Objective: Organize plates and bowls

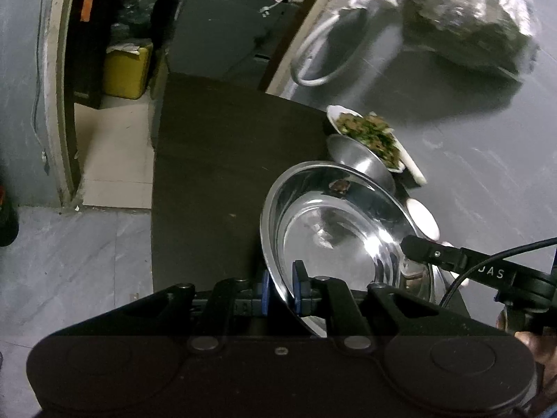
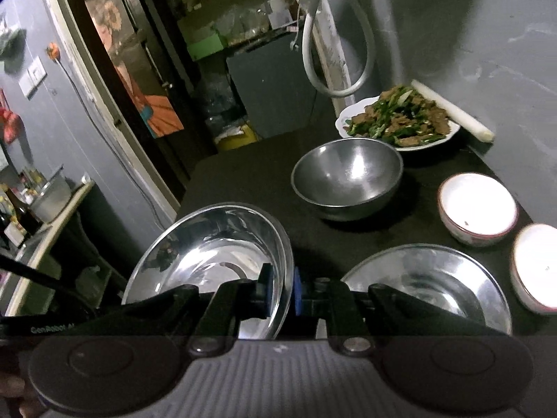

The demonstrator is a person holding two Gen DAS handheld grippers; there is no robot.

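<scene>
Dark tabletop (image 2: 243,174), cluttered kitchen. Both my grippers, left gripper (image 1: 280,291) and right gripper (image 2: 281,291), clamped on opposite rims of steel plate (image 2: 209,244), tilted. Step: carrying. Next, likely: nest onto second steel plate (image 2: 428,278).

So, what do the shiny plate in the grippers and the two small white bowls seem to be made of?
Shiny plate: likely stainless steel, polished; it gives mirror reflections and bright glare, and its rim is thin.
Two small white bowls: probably glazed ceramic, perhaps melamine; smooth glossy white inside, with a thin dark red line on the rim. The glare hides finer signs.
</scene>
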